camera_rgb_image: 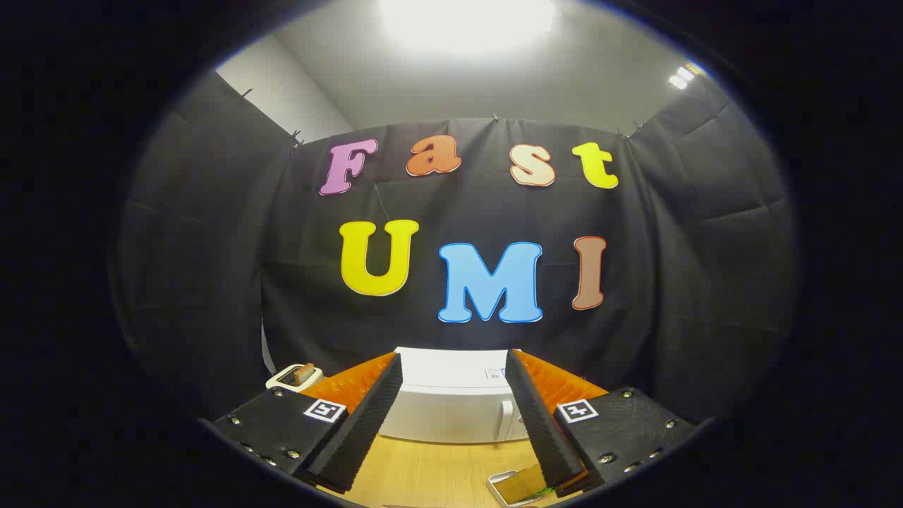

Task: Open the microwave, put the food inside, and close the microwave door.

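Observation:
A white microwave (451, 398) stands on the wooden table (437, 473), beyond my fingers and framed between them, its door closed. My gripper (451, 395) is open, held well above the table, with nothing between its fingers. A small white dish with food (518, 485) lies on the table just under my right finger (537, 423), partly hidden by it.
A white toaster (295, 376) with a slice of bread in it stands left of the microwave, behind my left finger (360, 430). The black booth cloth rises right behind the microwave and wraps both sides.

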The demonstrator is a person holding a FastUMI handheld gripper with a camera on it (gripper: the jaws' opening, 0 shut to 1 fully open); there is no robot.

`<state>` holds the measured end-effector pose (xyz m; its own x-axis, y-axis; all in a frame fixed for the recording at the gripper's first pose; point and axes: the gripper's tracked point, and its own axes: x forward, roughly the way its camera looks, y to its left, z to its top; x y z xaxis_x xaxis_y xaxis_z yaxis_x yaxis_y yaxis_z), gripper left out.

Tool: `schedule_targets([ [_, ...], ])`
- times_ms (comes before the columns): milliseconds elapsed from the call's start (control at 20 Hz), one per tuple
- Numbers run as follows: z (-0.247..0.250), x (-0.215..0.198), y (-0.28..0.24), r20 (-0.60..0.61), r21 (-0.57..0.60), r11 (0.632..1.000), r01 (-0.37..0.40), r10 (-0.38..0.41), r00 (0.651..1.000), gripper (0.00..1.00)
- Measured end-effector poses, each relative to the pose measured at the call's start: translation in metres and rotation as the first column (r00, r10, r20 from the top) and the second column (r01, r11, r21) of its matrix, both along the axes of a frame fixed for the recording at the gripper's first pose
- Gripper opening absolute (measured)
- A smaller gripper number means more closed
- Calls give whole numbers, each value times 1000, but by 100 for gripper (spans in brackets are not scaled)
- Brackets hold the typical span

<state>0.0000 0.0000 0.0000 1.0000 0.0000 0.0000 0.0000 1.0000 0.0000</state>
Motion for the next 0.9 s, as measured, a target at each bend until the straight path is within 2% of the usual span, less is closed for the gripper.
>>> schedule_targets([
  [150,-6,0,0,-20,3,1000,-11,11,1000,93],
  [650,-8,11,-27,-22,24,999,35,-34,999,93],
  [900,-12,9,-35,-31,41,999,34,-32,999,94],
])
